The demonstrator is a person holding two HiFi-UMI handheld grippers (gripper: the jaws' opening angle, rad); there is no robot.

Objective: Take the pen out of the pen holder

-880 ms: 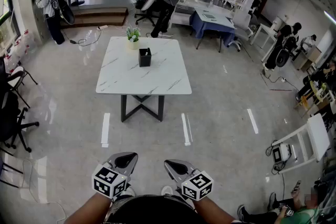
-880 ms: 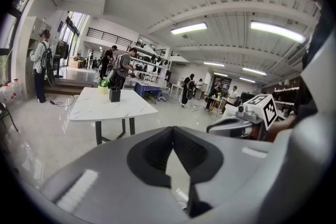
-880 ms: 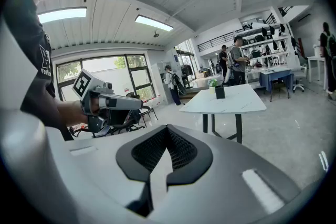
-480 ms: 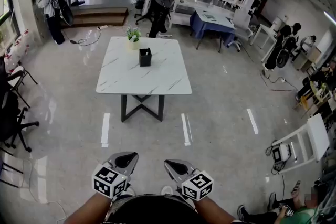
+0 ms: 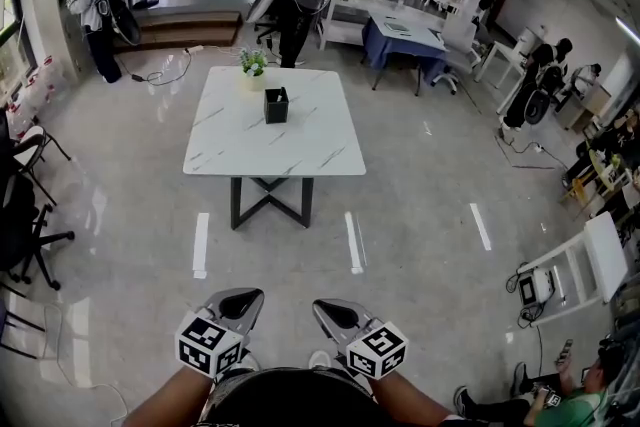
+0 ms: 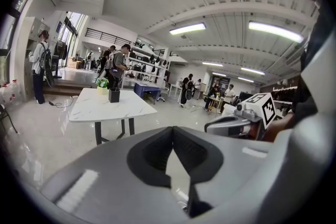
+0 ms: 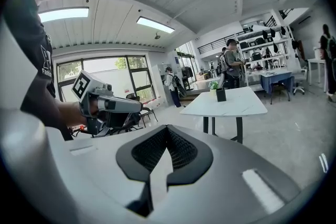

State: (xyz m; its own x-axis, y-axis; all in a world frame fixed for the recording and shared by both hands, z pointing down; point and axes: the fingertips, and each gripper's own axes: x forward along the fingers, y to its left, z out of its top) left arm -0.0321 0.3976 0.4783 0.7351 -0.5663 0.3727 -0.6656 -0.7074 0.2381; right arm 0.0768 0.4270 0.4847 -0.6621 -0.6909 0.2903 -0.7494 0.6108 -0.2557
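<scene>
Pen holder stands on the table, upper centre; left gripper and right gripper (bottom centre) are closed, empty.

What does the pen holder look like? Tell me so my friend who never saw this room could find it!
Find the square white marble table standing by itself in the middle of the shiny floor. Near its far edge two small things sit close together: the pen holder and a potted plant. The pen holder is the dark, boxy one, closer to the table's middle; the plant is green and leafy in a pale pot.
</scene>
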